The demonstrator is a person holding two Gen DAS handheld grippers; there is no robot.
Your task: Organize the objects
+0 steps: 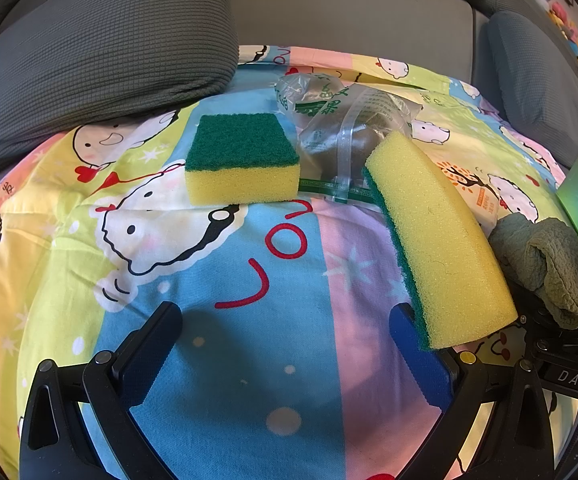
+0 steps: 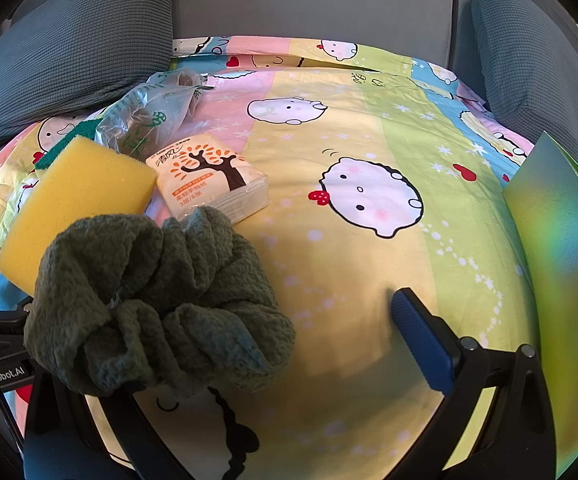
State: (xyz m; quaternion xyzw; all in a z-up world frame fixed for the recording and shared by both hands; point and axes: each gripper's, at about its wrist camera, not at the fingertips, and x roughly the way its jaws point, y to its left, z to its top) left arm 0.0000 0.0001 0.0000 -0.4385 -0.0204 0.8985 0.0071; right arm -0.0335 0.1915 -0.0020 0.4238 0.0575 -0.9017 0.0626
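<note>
My left gripper (image 1: 289, 340) is open above the cartoon bedsheet (image 1: 225, 360), nothing between its fingers. A yellow sponge with a green underside (image 1: 441, 248) leans tilted against the outside of its right finger (image 1: 417, 352). A second sponge (image 1: 241, 160) lies flat, green side up, further ahead. In the right wrist view my right gripper (image 2: 289, 320) is open too. A crumpled green cloth (image 2: 161, 300) is draped over its left finger and hides it. The tilted sponge (image 2: 77, 200) shows just behind the cloth.
A crumpled clear plastic bag (image 1: 337, 120) lies behind the sponges. A tissue pack (image 2: 209, 176) sits by the cloth. Grey cushions (image 1: 101, 52) (image 2: 537, 52) flank the sheet at both back corners. A shiny green folder (image 2: 561, 280) stands at the right edge.
</note>
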